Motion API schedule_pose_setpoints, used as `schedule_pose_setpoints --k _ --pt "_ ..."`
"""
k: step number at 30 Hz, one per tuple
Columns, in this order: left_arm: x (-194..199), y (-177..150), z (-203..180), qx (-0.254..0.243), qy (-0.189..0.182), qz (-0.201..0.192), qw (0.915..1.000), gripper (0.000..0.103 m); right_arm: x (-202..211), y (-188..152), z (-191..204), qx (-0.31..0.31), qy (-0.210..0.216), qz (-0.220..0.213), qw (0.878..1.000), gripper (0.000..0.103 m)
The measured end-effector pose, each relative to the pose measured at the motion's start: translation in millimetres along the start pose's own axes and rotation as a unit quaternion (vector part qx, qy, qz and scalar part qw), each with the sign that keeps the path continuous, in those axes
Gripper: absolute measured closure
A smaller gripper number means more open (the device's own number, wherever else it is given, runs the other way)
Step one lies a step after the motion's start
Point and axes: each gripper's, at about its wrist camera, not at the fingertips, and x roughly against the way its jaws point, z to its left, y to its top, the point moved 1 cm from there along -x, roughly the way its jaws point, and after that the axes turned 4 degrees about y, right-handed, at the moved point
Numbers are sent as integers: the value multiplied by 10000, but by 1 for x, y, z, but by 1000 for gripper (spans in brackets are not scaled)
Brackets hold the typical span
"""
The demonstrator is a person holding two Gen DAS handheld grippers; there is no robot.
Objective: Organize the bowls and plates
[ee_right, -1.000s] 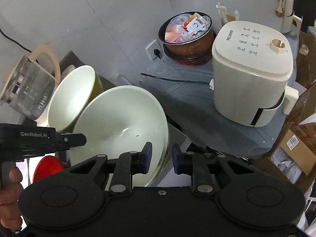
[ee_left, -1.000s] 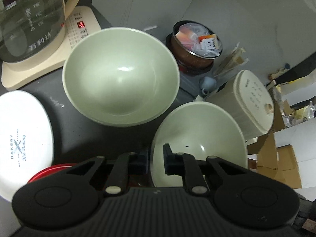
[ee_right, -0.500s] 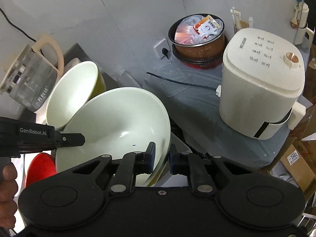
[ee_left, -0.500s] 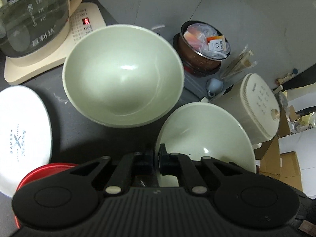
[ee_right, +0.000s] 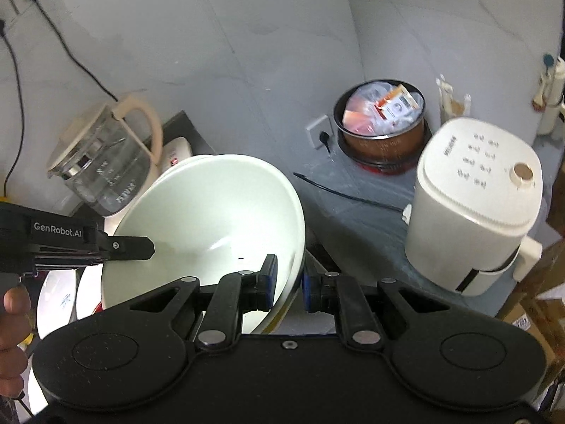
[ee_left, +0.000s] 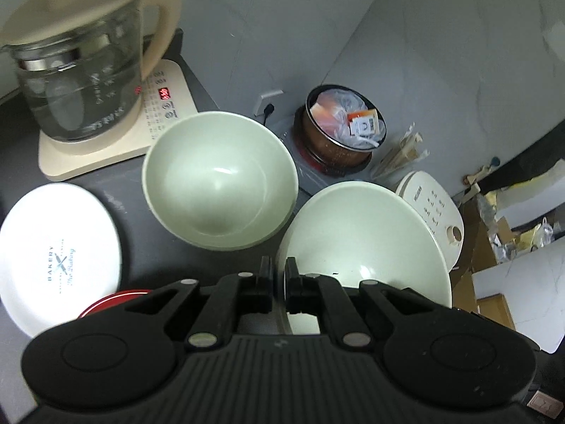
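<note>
Fingers (ee_right: 287, 284) astride wide bowl (ee_right: 212, 219) rim

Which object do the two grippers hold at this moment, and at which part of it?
Both hold the wide pale bowl by its rim: left gripper on one side, right gripper on the opposite side.

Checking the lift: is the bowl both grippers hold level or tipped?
Tipped. The held bowl shows its inside slanted toward the camera, rim pinched by both grippers.
</note>
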Motion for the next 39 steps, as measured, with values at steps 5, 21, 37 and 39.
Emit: schedule_pose_setpoints --k 5,21,37,39 --pt "16 -3 11 113 33 -152 9998 99 2 3 14 150 191 -43 9997 88" --pt "56 -35 74 907 407 -431 9941 98 -3 -9 70 866 838 260 9924 86" --pt "61 -92 128 1673 711 -274 9829 98 -19 -39 107 1551 1269 738 9769 86" --pt "58 -99 133 1741 723 -222 9818 98 -23 -41 109 1625 1252 774 9757 87"
